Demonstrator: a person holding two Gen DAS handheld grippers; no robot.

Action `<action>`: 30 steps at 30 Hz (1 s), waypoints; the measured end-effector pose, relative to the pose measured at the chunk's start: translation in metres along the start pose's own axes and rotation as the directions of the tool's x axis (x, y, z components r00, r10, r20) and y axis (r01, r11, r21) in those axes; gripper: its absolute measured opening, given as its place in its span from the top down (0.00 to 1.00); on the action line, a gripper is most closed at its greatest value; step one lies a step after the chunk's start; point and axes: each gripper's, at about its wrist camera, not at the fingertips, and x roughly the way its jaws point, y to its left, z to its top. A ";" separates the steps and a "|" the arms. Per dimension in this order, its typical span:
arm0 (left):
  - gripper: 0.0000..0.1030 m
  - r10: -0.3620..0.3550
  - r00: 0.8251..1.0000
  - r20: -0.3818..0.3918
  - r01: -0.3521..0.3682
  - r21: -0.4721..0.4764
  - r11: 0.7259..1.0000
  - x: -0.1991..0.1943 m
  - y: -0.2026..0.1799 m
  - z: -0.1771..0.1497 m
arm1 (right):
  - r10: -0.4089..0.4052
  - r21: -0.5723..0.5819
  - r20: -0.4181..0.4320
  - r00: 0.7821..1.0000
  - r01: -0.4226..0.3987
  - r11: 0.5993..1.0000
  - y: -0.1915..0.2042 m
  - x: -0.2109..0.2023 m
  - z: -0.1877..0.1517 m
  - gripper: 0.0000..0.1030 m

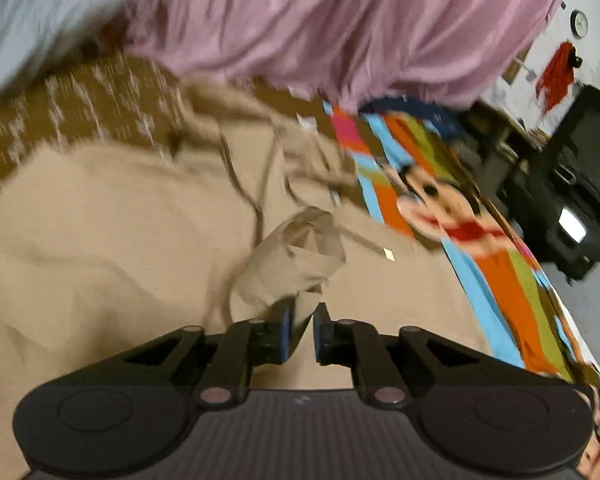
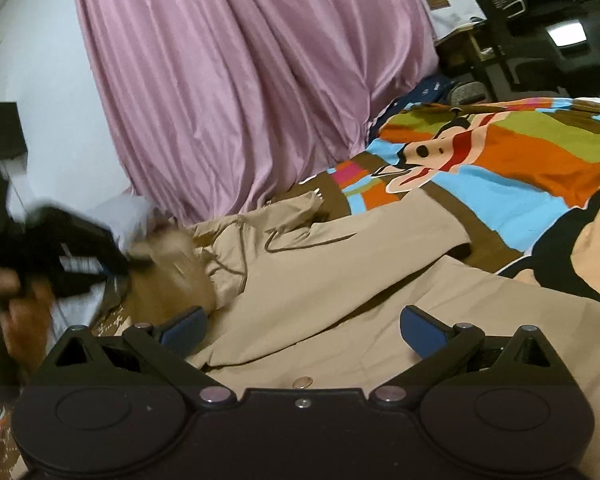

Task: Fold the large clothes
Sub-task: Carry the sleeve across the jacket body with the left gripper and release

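Note:
A large beige garment (image 1: 100,220) with drawstrings lies spread over the bed; in the right wrist view it (image 2: 340,300) fills the foreground. My left gripper (image 1: 301,316) is shut on a bunched fold (image 1: 296,256) of this cloth, which stands up between the blue pads. In the right wrist view the same left gripper (image 2: 128,264) appears blurred at the left, held by a hand (image 2: 20,312), with beige cloth at its tip. My right gripper (image 2: 303,314) hovers low over the garment, open wide, with nothing between its blue pads (image 2: 184,330).
A pink curtain (image 2: 240,80) hangs behind the bed. A bright cartoon-print sheet (image 2: 500,168) covers the bed to the right, and a brown patterned sheet (image 1: 80,108) lies at the left. A black office chair (image 1: 572,184) stands beyond the bed's edge.

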 end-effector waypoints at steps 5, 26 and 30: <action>0.28 -0.076 0.997 0.030 0.077 -0.033 0.996 -0.044 0.028 -0.024 | -0.002 0.004 -0.008 1.000 0.002 1.000 -0.002 0.001 0.001 0.01; 0.14 0.587 0.810 0.017 -0.553 -0.313 0.772 -0.055 0.249 0.009 | -0.159 -0.450 -0.218 0.963 0.045 0.892 0.096 0.106 0.013 0.01; 0.12 0.616 0.787 0.020 -0.593 -0.247 0.766 -0.040 0.249 0.006 | -0.247 -0.493 -0.284 0.926 0.080 0.866 0.094 0.139 -0.008 0.01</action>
